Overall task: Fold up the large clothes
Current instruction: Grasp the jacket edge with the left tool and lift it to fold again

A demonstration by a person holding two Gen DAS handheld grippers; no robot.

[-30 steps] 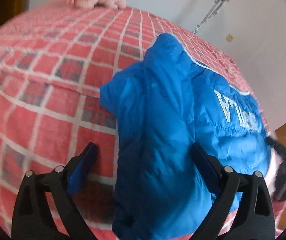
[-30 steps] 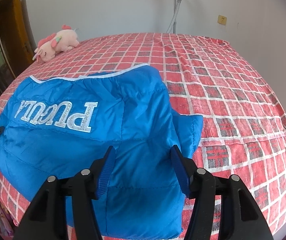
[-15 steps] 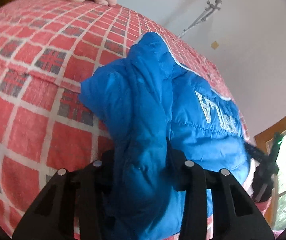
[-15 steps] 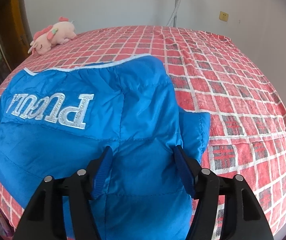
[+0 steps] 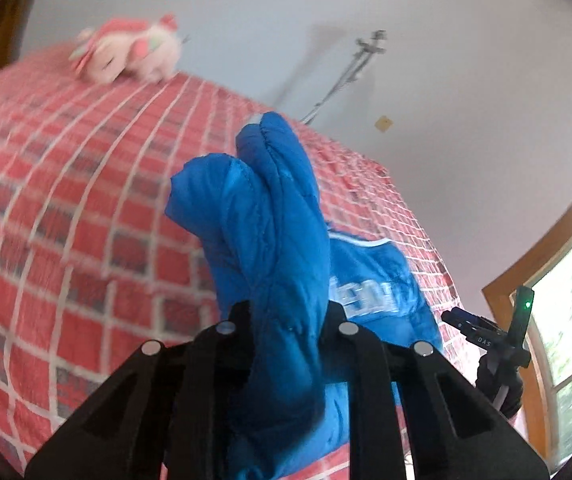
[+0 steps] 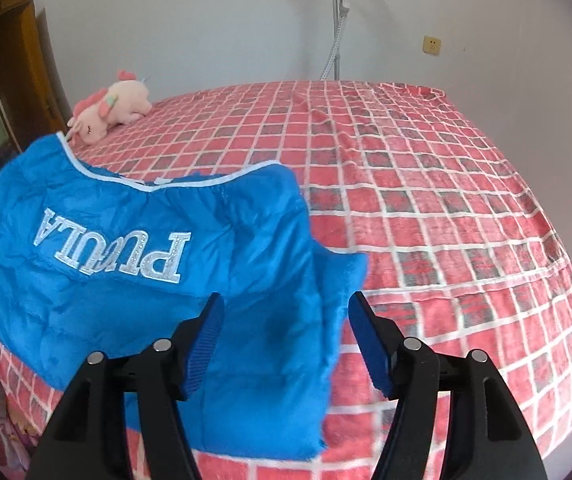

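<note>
A blue padded jacket (image 5: 270, 240) with white lettering lies on the red checked bed (image 5: 66, 200). My left gripper (image 5: 286, 320) is closing and pinches a bunched fold of the jacket, which it holds raised off the bed. In the right wrist view the jacket (image 6: 126, 288) spreads over the bed's near left corner, with one edge lifted at the far left. My right gripper (image 6: 287, 320) hangs open over the jacket's right part, with cloth lying under and between its blue pads (image 6: 208, 336). That gripper also shows as a dark tool (image 5: 497, 344) at the right of the left wrist view.
A pink plush toy (image 6: 110, 112) lies at the bed's far left corner. A metal stand (image 6: 337, 20) rises behind the bed (image 6: 445, 220) against the white wall. Dark wooden furniture (image 6: 6, 100) stands on the left. A wood-framed window (image 5: 565, 320) is on the right.
My left gripper shut on the jacket's fold and lifted it off the bed. My right gripper stayed open and shifted slightly over the jacket.
</note>
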